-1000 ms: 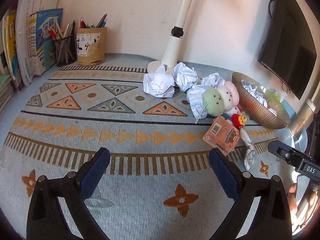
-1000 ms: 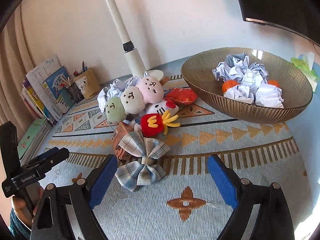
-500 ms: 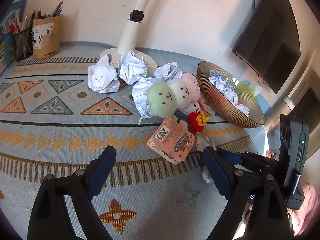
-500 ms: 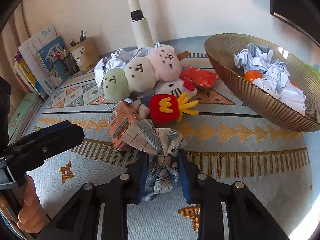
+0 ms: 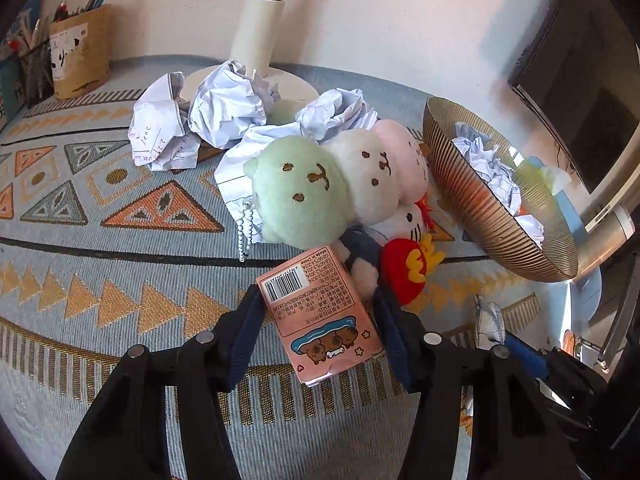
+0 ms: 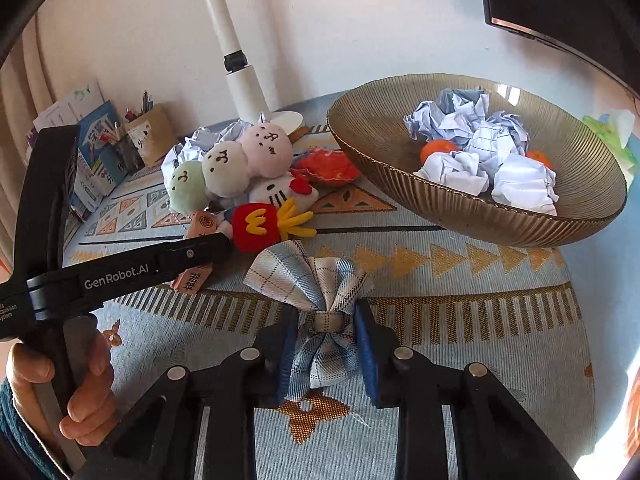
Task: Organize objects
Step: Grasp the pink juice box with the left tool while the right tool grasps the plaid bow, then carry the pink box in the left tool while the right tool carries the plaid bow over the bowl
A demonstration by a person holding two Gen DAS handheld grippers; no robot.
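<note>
My left gripper (image 5: 316, 312) is shut on a pink carton (image 5: 320, 320) with a barcode, at the front of a toy pile. Behind it lie a three-ball plush (image 5: 340, 184), a white cat plush (image 5: 408, 220) and a red fries plush (image 5: 404, 272). My right gripper (image 6: 326, 328) is shut on the knot of a blue plaid bow (image 6: 316, 280) and holds it just above the mat. The left gripper (image 6: 192, 256) and the carton (image 6: 200, 224) also show in the right wrist view. A ribbed gold bowl (image 6: 500, 220) holds crumpled paper balls (image 6: 480, 148).
Loose crumpled papers (image 5: 224, 108) lie by a white lamp base (image 5: 288, 84). A brown pen holder (image 5: 80, 52) and books (image 6: 92, 148) stand at the far left. A dark monitor (image 5: 580, 80) is at the right. A patterned mat (image 5: 120, 240) covers the table.
My left gripper has moved in on the pink carton and shut on it. My right gripper, shut on the bow half a second ago, now holds it slightly higher.
</note>
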